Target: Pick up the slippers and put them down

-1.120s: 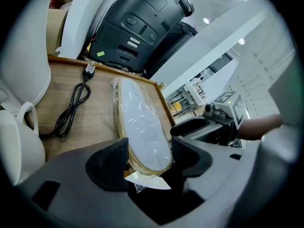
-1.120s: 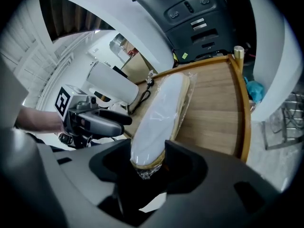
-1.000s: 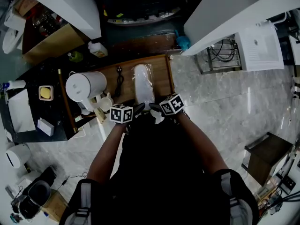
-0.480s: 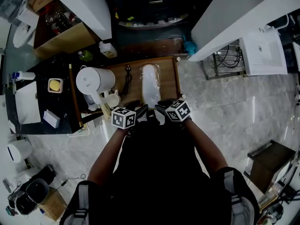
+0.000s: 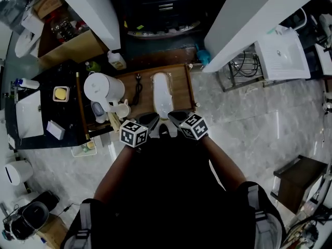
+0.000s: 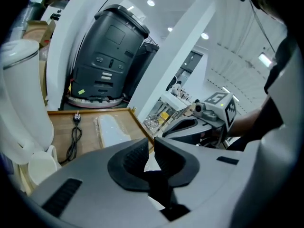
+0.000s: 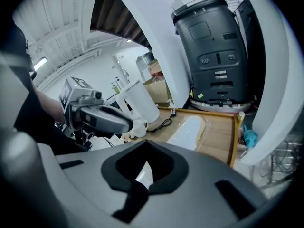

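Observation:
One white slipper [image 5: 162,93] in clear plastic wrap lies lengthwise on the wooden tray [image 5: 180,84]; it also shows in the left gripper view [image 6: 113,129] and the right gripper view [image 7: 187,129]. Both grippers hover side by side above the tray's near edge, short of the slipper. My left gripper [image 5: 148,121] [image 6: 151,144] is closing: a thin gap remains between its pads, with nothing in it. My right gripper [image 5: 177,117] [image 7: 146,144] is shut and holds nothing. Each gripper sees the other beside it: the right gripper [image 6: 190,127], the left gripper [image 7: 107,120].
A white kettle [image 5: 101,90], a small cup [image 5: 122,109] and a black power cord [image 5: 137,87] sit left of the slipper. A dark grey machine [image 6: 111,56] stands behind the tray. White columns flank it, with a wire rack [image 5: 244,61] at right.
Both grippers have lifted off the tray's near end and drawn back slightly toward the person. Their jaws have gone from wide apart to nearly together. The slipper stays on the tray.

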The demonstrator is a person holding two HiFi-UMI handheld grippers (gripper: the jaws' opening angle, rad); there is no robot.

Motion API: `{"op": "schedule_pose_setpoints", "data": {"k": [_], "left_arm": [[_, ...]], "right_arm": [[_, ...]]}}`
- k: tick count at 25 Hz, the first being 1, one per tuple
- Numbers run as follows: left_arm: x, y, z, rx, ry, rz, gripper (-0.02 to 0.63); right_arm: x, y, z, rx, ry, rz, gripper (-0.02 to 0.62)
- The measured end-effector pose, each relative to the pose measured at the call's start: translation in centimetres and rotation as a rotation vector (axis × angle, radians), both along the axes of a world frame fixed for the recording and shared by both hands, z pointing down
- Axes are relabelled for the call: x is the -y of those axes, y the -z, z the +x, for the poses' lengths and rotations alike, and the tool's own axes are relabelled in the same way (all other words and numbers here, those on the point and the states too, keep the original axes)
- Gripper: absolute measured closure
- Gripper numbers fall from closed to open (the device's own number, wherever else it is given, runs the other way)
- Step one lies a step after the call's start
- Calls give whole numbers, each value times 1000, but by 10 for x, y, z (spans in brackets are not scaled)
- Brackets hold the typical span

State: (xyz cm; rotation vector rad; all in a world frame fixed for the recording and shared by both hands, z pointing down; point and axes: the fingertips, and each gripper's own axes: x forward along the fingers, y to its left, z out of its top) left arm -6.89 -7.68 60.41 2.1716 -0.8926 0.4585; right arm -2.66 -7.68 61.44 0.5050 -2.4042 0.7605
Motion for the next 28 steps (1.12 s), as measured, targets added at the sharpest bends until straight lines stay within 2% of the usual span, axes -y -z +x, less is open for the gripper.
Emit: {"op": "schedule_pose_setpoints", "data": {"k": [3, 9, 18, 28], "left_arm": [[-6, 13, -1, 18, -12, 59, 591], [-11, 33, -14, 45, -27, 182, 595], [-12, 54, -7, -11, -51, 209, 595], [-18, 57, -8, -4, -81, 225, 595]], "right_arm": [[-7, 9, 0, 6, -7, 25, 588], [-16, 27, -10, 26, 0, 71, 588], [-23, 51, -7, 38, -13, 127, 589], [-20, 56, -12, 57, -29, 154, 589]]}}
